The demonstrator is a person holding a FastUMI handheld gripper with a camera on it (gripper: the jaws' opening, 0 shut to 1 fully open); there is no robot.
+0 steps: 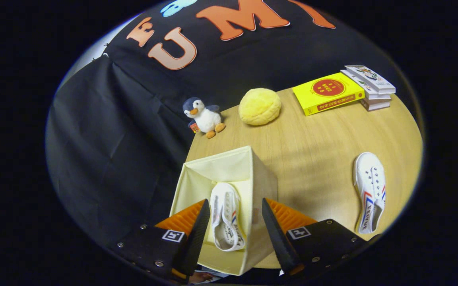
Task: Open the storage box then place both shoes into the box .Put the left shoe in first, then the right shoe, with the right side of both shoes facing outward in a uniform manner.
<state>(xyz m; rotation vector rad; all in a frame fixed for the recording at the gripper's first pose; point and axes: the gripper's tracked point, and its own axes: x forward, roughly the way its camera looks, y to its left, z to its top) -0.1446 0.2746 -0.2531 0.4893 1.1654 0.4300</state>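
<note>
One shoe [226, 216] lies in the box [259, 174] under the open gripper [235, 222], one second shoe [370, 190] on the table [316, 147].

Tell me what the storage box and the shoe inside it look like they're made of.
Storage box: seemingly pale yellow fabric, matte, soft creased walls. Shoe in the box: likely white canvas with a rubbery sole and a red and blue stripe. The gripper hangs open above it, fingers either side, not touching.

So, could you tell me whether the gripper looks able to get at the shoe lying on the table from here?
Probably yes. The gripper hangs open over the storage box, holding nothing, and the second shoe lies alone on bare table beside it, with nothing between.
</note>
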